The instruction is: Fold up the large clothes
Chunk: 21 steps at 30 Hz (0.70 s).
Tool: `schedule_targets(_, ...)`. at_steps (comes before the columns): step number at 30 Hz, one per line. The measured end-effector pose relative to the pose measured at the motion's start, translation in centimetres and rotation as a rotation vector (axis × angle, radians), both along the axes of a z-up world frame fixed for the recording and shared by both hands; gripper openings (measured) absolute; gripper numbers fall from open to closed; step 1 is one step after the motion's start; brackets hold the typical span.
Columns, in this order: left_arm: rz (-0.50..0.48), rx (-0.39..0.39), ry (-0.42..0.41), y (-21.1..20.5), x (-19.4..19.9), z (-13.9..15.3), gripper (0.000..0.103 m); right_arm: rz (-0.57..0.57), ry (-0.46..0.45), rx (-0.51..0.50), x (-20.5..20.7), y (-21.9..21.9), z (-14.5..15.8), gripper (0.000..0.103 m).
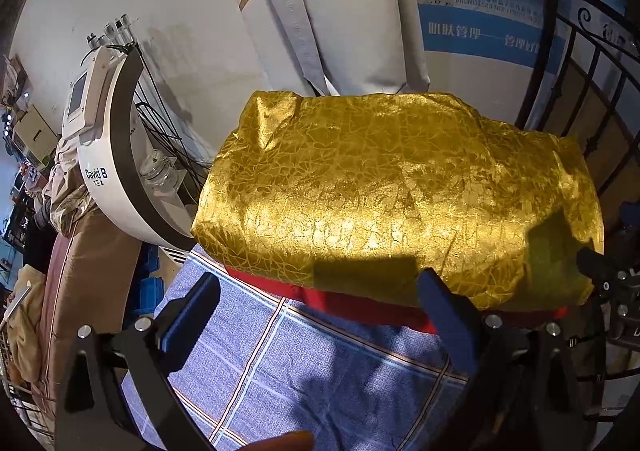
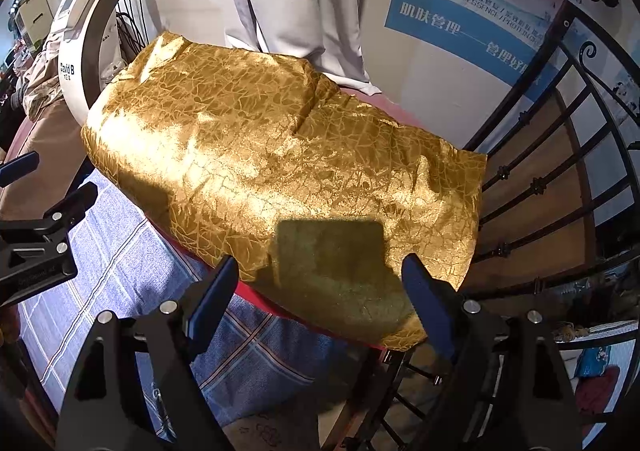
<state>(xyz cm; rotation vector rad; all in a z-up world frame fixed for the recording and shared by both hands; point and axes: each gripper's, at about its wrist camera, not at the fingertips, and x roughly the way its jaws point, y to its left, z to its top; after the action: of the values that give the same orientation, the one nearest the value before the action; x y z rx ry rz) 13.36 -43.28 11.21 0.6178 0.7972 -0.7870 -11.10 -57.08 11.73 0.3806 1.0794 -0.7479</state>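
Note:
A shiny gold garment (image 1: pixel 392 187) with a red lining lies folded into a wide rectangle on a blue checked sheet (image 1: pixel 304 363). It also shows in the right wrist view (image 2: pixel 280 163). My left gripper (image 1: pixel 320 303) is open and empty, hovering just before the garment's near edge. My right gripper (image 2: pixel 320 283) is open and empty, its fingers straddling the garment's near right corner from above. The red lining (image 1: pixel 360 303) peeks out under the near edge. The right gripper's body shows at the right edge of the left wrist view (image 1: pixel 608 283).
A black iron bed rail (image 2: pixel 560 179) stands at the right. A white machine (image 1: pixel 108 155) stands at the left behind the bed. A white curtain (image 1: pixel 320 11) and a blue poster (image 2: pixel 480 11) hang on the back wall. Clutter fills the far left.

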Motion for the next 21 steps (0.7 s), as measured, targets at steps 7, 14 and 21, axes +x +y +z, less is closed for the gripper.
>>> schedule_targets(7, 0.000, -0.001, 0.000, 0.04, 0.01, 0.04, 0.097, 0.001, 0.001, 0.000, -0.01, -0.05, -0.05, 0.083)
schedule_targets(14, 0.000, -0.002, 0.009, 0.18, 0.05, 0.03, 0.097, 0.002, 0.002, 0.001, 0.02, -0.02, -0.06, 0.083)
schedule_targets(21, 0.001, 0.000, 0.011, 0.19, 0.03, 0.00, 0.097, 0.005, 0.002, -0.001, 0.09, -0.03, 0.00, 0.083)
